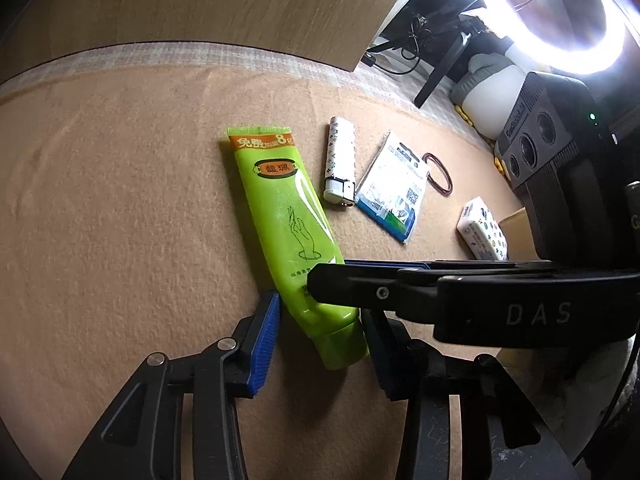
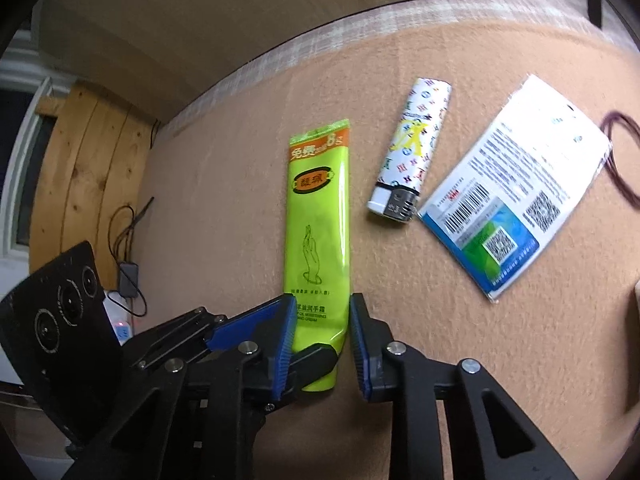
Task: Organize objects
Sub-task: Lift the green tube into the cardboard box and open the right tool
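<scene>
1. Right gripper [image 2: 318,336] — blue pads either side of the lower body of the tube [image 2: 318,216], just above its cap end. Both pads sit against the tube's edges in the right wrist view; it reads as a grasp on the tube.
2. Left gripper [image 1: 320,332] — fingers straddle the cap end of the same tube [image 1: 288,220]. Left pad [image 1: 266,340] touches or nearly touches the tube's side; the right pad is hidden behind the other gripper's black finger, so whether the jaws clench or stand free cannot be told.
3. The two grippers cross: the right one's finger lies across the tube in the left wrist view, and a black finger tip of the left one shows beneath the tube's cap end in the right wrist view.
4. Tube — lime green, orange band at the crimped far end, hand drawing on the body. Lies flat on the tan cloth [image 1: 120,200], cap end toward the grippers.
5. Lighter [image 2: 412,152] — white, patterned, flat on the cloth just beside the tube, apart from it.
6. Packet [image 2: 516,184] — white and blue with barcode and QR codes, near the lighter's metal end.
7. Hair band [image 1: 440,172] — dark loop, at the packet's far side.
8. Tissue pack [image 1: 484,234] — white, patterned, well apart from the tube.
9. Ring light [image 1: 560,12] — lit, beyond the cloth.
</scene>
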Demonstrator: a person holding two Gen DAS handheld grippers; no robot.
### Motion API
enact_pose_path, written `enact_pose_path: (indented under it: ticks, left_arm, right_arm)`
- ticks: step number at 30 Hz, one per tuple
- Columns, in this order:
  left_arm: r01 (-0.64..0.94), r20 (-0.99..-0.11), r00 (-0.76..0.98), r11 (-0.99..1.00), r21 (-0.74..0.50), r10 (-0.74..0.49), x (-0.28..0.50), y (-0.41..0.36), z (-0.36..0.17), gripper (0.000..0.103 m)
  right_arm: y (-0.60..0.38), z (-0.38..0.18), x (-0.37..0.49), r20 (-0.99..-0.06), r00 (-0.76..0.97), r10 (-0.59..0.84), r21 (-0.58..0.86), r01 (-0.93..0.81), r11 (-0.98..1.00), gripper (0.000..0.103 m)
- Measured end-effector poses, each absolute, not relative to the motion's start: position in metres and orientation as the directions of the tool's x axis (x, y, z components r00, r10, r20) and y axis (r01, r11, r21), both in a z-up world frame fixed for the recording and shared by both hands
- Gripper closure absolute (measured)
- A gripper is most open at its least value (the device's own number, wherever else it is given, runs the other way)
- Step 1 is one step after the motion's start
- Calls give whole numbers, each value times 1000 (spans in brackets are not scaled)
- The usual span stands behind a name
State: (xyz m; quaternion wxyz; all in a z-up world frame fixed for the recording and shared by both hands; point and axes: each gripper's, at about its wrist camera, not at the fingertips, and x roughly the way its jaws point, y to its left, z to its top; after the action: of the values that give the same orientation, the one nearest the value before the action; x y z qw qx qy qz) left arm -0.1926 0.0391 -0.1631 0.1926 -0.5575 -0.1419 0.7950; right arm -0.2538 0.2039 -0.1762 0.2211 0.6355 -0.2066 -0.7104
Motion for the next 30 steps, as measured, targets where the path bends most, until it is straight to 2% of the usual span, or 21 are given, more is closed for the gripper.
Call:
enact_pose_path:
  ticks: [17, 30]
  left_arm:
    - [-242, -819, -349, -888, -391, 456, -166, 88, -118, 59]
    - [-415, -781, -321, -821, -393, 536, -144, 211, -77, 59]
  right_arm:
    - [244, -119, -215, -790, -201, -580, 586, 37, -810, 84]
    - [361, -74, -157, -777, -341, -529, 575, -44, -817, 85]
